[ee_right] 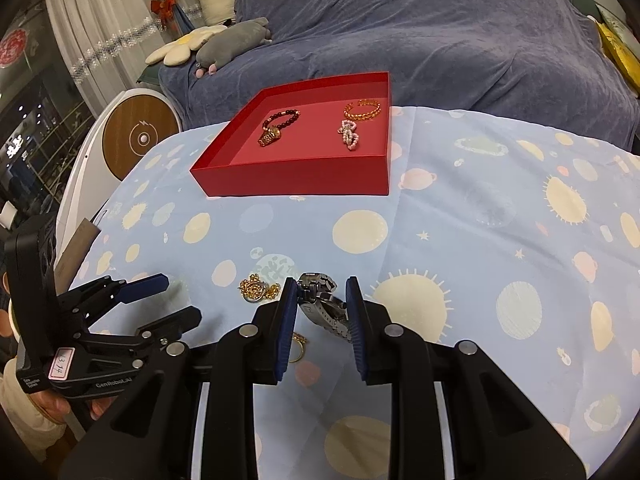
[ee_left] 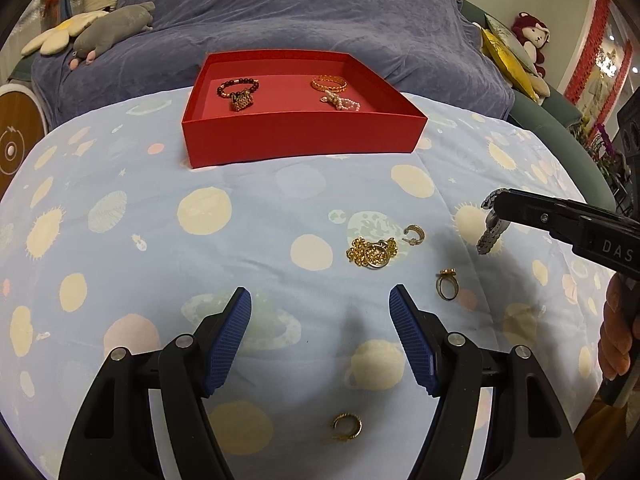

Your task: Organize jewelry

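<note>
A silver metal watch hangs between the blue pads of my right gripper, which is shut on it; its band dangles above the cloth. My left gripper stands open over the cloth with nothing between its fingers. On the cloth lie a gold chain, a gold hoop earring, a gold ring and a second hoop earring. The red box holds a dark bead bracelet, a gold bangle and a pearl piece.
A light blue cloth with planets covers the table. Behind it is a sofa under a purple blanket with plush toys. A round wooden-faced device stands at the left. A hand holds the right gripper.
</note>
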Action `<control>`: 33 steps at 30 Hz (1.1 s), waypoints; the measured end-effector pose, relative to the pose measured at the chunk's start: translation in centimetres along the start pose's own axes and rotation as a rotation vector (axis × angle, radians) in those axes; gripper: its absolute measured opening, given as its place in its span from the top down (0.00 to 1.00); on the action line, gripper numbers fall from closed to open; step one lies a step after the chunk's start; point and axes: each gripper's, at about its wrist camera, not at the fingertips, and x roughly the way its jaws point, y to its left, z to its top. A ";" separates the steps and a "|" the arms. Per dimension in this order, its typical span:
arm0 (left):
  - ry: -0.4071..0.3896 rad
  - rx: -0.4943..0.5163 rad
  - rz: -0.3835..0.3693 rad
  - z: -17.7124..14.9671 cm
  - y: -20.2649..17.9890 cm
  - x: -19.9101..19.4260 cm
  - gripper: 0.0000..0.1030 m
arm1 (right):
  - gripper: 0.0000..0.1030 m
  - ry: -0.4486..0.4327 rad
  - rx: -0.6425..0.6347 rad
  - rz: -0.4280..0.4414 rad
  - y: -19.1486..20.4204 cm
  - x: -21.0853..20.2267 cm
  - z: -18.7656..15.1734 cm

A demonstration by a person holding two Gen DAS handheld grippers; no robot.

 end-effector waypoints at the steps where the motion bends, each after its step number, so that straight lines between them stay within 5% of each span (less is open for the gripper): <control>1: 0.004 -0.011 -0.012 -0.4 0.2 -0.4 0.33 | 0.76 -0.001 0.003 -0.001 -0.1 -0.1 0.0; 11: 0.045 0.042 0.018 -5.0 -0.8 -1.4 0.34 | 0.76 0.019 -0.014 -0.006 1.1 0.4 -0.6; 16: 0.045 0.088 0.032 -6.1 -1.6 -1.2 0.43 | 0.76 0.033 -0.026 -0.006 1.9 0.8 -0.9; 23: 0.031 0.127 0.049 -6.0 -2.4 -0.8 0.63 | 0.76 0.042 -0.035 -0.003 2.5 1.4 -0.8; 27: 0.021 0.156 0.058 -5.9 -2.8 -0.6 0.88 | 0.76 0.045 -0.034 -0.004 2.4 1.4 -0.8; 31: 0.027 0.147 0.036 -5.8 -2.9 -0.6 0.88 | 0.76 0.041 -0.030 -0.006 2.2 1.3 -0.8; 33: 0.029 0.145 0.022 -5.5 -3.0 -0.6 1.00 | 0.76 0.036 -0.029 -0.006 2.2 1.2 -0.6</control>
